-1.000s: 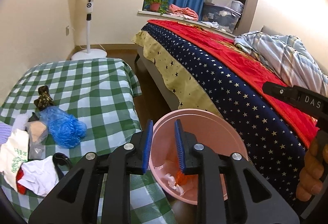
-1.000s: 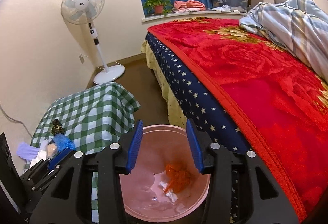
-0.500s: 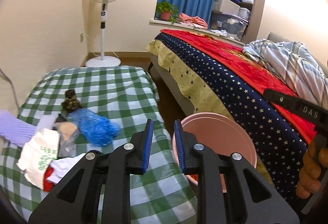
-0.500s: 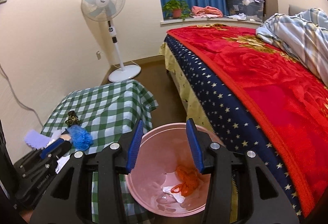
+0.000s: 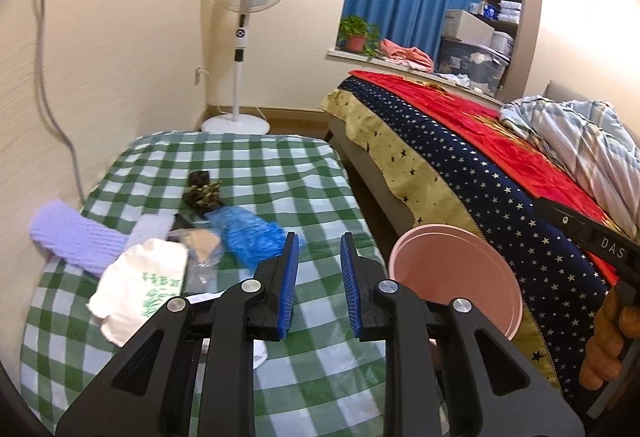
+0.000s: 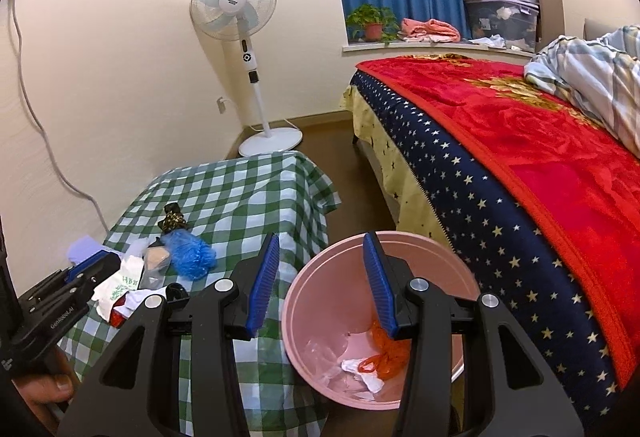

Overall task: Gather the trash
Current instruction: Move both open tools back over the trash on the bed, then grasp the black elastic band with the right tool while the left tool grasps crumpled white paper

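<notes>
Below the right tool [image 6: 318,279], jaws apart and empty, sits the pink bin [image 6: 320,301] holding orange and white scraps. Left tool [image 5: 319,283], also parted, hovers over the checked table [image 5: 280,173]; blue bag [image 5: 248,237] and white wrapper [image 5: 136,289] lie just beyond-left.

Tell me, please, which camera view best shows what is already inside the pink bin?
The right wrist view: it looks down into the pink bin, showing orange netting and white scraps at the bottom. The left wrist view catches only the bin's rim, contents hidden.
</notes>
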### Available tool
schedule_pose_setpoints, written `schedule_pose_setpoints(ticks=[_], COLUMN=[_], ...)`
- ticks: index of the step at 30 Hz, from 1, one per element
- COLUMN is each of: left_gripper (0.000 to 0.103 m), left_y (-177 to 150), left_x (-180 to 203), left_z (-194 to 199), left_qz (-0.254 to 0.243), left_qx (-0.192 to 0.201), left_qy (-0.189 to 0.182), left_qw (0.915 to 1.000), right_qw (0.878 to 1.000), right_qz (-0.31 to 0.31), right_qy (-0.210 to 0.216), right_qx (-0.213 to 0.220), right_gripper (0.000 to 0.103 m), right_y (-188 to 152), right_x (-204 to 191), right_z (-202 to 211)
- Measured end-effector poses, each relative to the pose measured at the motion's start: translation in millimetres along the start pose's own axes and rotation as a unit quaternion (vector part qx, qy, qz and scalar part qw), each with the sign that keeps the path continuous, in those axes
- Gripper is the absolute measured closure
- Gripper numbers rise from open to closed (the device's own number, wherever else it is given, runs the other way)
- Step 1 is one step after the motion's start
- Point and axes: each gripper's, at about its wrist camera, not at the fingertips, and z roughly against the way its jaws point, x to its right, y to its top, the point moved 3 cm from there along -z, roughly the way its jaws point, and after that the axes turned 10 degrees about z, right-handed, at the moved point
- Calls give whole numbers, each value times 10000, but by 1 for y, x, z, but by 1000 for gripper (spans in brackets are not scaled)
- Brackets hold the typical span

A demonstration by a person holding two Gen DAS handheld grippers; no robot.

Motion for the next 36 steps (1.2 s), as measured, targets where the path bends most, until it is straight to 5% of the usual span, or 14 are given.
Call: schedule_pose_setpoints(ticks=[24, 36], left_gripper=[81, 81], left_y=[-25, -29], left_x=[-70, -105], left_z=[35, 32], left_qz=[588, 866], left_qx=[74, 30], left_qy=[712, 1057], left_qw=[9957, 9906], right_qw=[9973, 9895], right_qz=[63, 397], right_qy=[726, 1347], right_qx=[-115, -330], right_gripper=[64, 64], right_y=[-18, -41], right_x=[-44, -103], right_z=[-8, -45])
